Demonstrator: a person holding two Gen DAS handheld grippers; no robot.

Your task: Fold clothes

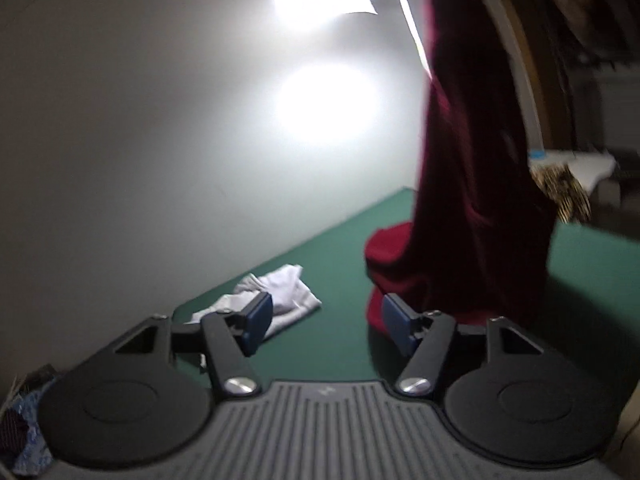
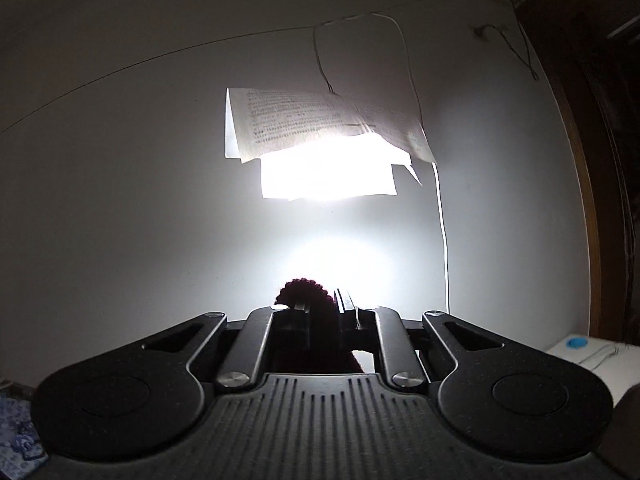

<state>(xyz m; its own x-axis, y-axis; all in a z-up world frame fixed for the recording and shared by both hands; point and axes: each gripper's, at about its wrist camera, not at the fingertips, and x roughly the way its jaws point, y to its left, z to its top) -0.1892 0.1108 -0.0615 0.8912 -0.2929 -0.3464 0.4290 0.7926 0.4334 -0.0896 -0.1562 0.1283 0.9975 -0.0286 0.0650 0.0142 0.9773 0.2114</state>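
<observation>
Right gripper (image 2: 320,304): jaws clamped on the dark red garment (image 1: 476,184), which hangs to the green desk (image 1: 328,344). Left gripper (image 1: 326,322): jaws wide apart, empty, garment just right of them, white cloth (image 1: 280,296) left.

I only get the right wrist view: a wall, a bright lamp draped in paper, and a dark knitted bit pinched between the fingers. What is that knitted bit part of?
Observer: A dark red knitted garment. It hangs in a long drape, with its lower end bunched on a green table.
Operator: Is the other gripper holding it too?
Observer: No. The left gripper is open with nothing between its blue pads; the garment hangs just beyond them.
Operator: Anything else on that table?
Observer: A crumpled white cloth lies left of the garment, near the wall.
</observation>
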